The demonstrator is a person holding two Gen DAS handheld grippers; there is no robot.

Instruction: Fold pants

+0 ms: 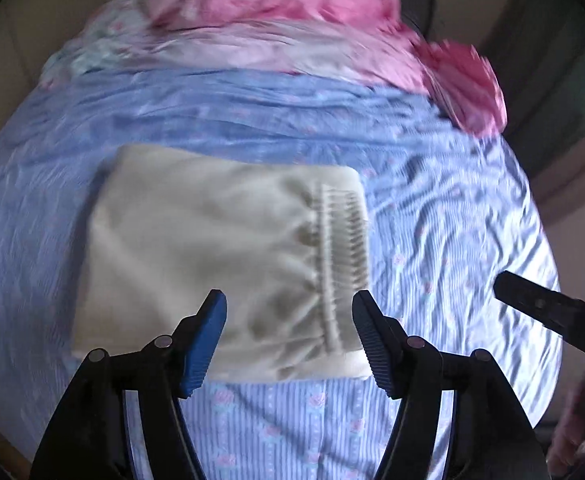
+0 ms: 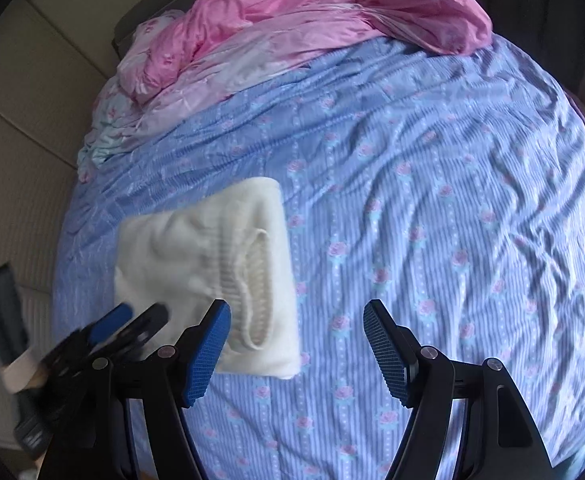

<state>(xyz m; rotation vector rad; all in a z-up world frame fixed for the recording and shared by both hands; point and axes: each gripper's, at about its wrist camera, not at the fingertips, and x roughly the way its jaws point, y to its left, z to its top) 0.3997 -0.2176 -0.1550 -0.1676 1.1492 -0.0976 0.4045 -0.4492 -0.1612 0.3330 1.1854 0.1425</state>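
- Left gripper (image 1: 289,302) is hanging over the near edge of the folded pants (image 1: 220,256), jaws standing apart w/ nothing pinched between the blue pads (image 1: 206,344); the cloth is showing through the gap, not gripped.
- Right gripper (image 2: 297,312) is pointing down at bare bedsheet (image 2: 432,220) just right of the pants, jaws apart too, nothing between them.
- Pants, cream-white, are lying folded into a compact rectangle on the sheet, toward the near-left part of the bed in the right wrist view; the ribbed waistband (image 1: 342,264) is sitting on top along the bundle's right side.
- Sheet is showing blue stripes w/ small pink roses, creased and wrinkled esp. on the right half.
- Pink blanket (image 2: 312,8) is lying bunched along the far end of the bed, well apart from the pants; a paler pink layer is spreading below it onto the blue.
- In the right wrist view the left gripper is appearing blurred at lower left, touching or just over the pants' near-left corner — can't tell which.
- In the left wrist view one black finger of the right gripper is poking in from the right edge, over the sheet.
- Left wrist view is looking motion-blurred; right wrist view is mostly sharp.
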